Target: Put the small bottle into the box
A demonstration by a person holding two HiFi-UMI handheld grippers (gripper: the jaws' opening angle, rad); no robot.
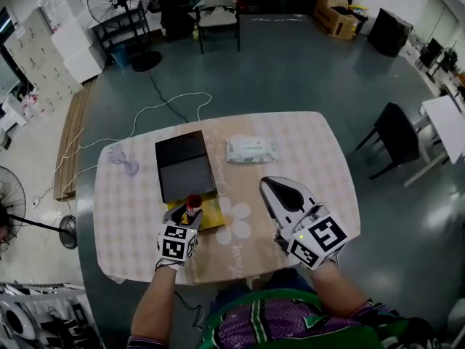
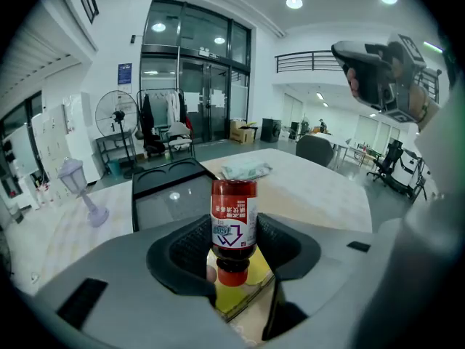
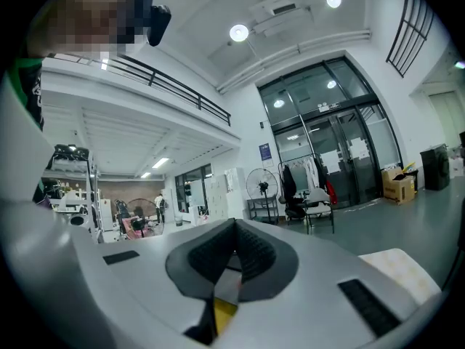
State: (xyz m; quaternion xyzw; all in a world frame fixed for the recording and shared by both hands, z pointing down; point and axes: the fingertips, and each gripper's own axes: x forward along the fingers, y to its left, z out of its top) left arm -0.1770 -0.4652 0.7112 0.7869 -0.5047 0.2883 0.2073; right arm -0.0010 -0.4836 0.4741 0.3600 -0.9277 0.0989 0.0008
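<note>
The small bottle, red-labelled with a red cap, is sitting pinched between the jaws of the left gripper; in the left gripper view its cap is pointing down beneath the label, and the padded jaws are pressing on both sides of its body; it is hanging just over the near end of the black box, above a yellow panel that is lying against that end of the box; whether the bottle is touching the panel cannot be told. The box is lying flat on the counter, which is wearing a pale checked cloth; a pack of wipes is lying just to the right of the box, and a small clear desk fan is standing to the left of it, near its far corner. The right gripper is being held to the right of the box's near end, well apart from the bottle; its jaws are pressing together with nothing between them.
</note>
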